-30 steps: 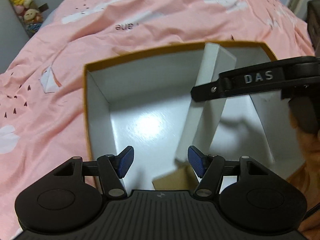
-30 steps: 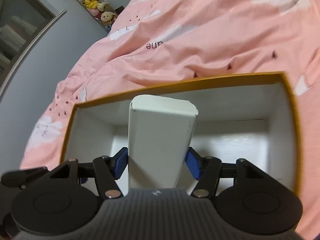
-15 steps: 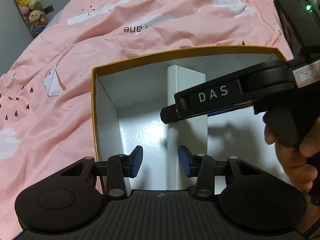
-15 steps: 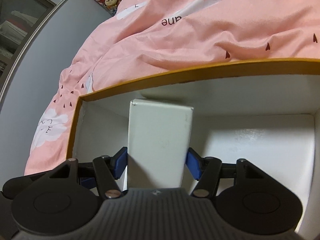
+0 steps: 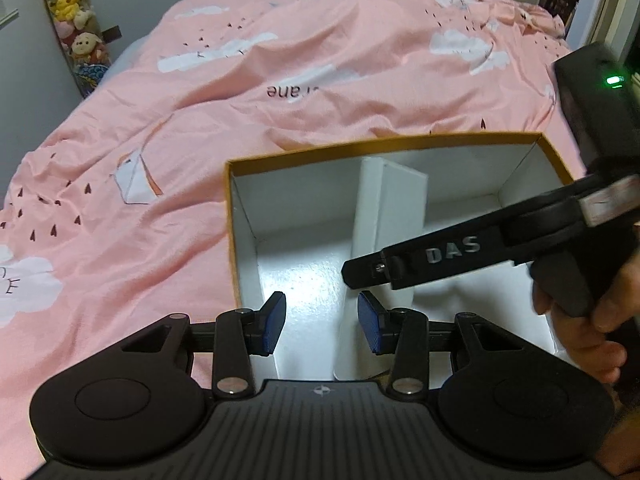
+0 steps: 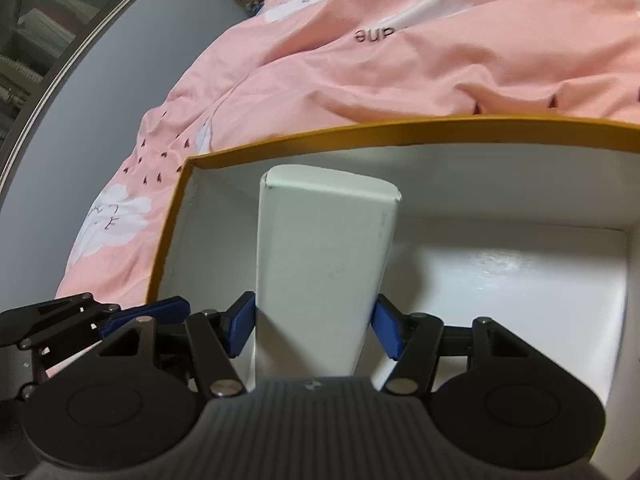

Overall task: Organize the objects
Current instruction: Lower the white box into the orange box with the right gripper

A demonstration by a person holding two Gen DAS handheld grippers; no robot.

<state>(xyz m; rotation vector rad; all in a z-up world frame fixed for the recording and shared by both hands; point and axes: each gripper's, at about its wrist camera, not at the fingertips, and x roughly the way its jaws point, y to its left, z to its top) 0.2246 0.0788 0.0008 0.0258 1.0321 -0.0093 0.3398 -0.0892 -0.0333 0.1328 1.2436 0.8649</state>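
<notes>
Partly hidden: white carton (image 6: 324, 276) base behind right claw (image 6: 314, 326).

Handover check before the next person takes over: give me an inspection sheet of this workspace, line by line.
Surface: pink bedspread with cloud prints, wrinkled.
Job's things: open orange-rimmed box with white inside, lying on the bedspread; tall white carton held upright inside it.
Clutter: nothing seen loose in the box or on the bedspread.
Grippers: right hand-held gripper shut on the white carton, blue pads on both its sides; left hand-held gripper open over the box's near edge, nothing between its pads.
Cables: nothing seen.
Surroundings: plush toys stacked by the grey wall; a person's hand on the right gripper's handle.
</notes>
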